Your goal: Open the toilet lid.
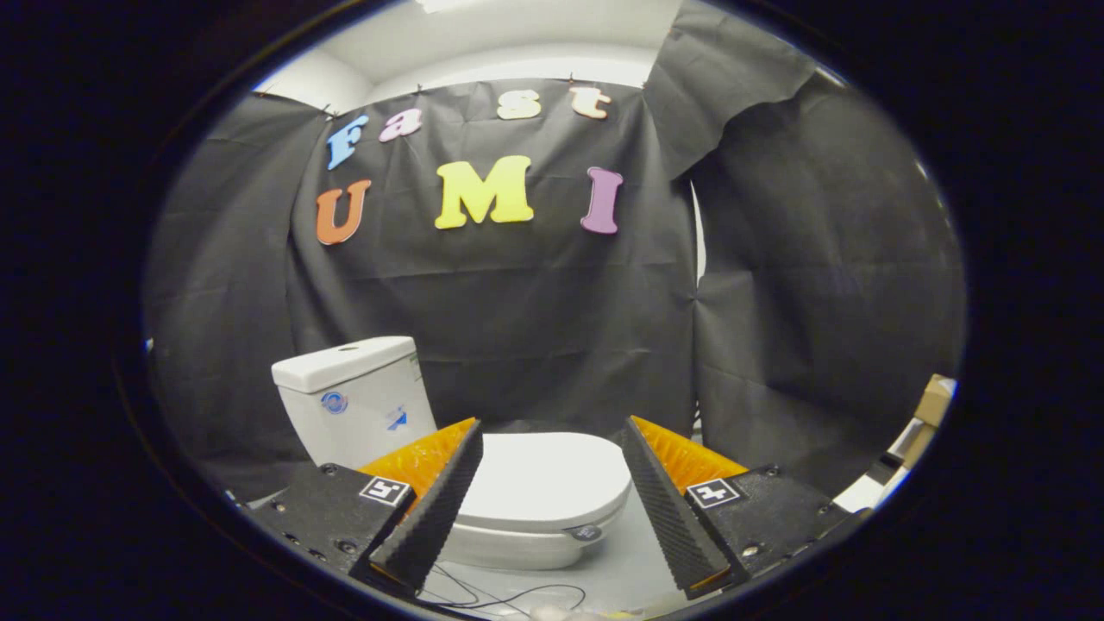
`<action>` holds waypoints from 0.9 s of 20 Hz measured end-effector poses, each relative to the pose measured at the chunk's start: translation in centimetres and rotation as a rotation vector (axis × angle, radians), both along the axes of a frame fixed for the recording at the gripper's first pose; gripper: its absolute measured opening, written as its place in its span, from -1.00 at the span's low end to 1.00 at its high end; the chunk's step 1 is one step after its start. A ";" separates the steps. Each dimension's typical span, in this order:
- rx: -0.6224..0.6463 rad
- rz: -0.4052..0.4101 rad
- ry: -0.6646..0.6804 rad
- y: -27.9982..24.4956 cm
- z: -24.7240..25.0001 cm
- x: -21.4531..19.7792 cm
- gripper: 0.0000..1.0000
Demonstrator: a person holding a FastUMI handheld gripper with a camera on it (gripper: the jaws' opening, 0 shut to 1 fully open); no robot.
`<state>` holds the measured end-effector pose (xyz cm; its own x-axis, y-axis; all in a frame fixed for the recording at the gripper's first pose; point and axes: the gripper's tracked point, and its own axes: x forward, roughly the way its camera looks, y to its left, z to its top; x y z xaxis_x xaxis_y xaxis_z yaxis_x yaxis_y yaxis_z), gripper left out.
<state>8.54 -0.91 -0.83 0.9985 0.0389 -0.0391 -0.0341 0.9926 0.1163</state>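
framing the smooth closed toilet lid (pixel 543 474), ribbed gripper (pixel 552 483) fingers spread wide.

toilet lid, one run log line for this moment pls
lid: down, untouched | tongs: open, hovering short of lid front | tank: behind lid | phase: approach

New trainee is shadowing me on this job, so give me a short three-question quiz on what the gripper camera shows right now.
1. True or false: the toilet lid is already raised.
2. The gripper stands: A) open, touching nothing B) shut on the lid C) shut on the tank.
3. Fill in: the white tank stands beyond the ______ finger.

Key:
1. False; the lid lies flat on the bowl.
2. A
3. left
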 end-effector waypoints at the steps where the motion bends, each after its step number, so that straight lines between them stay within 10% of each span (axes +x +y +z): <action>1: 0.024 0.003 0.016 -0.5 -0.6 1.0 1.00; 18: 0.513 -0.038 0.502 -5.8 -23.1 12.4 0.97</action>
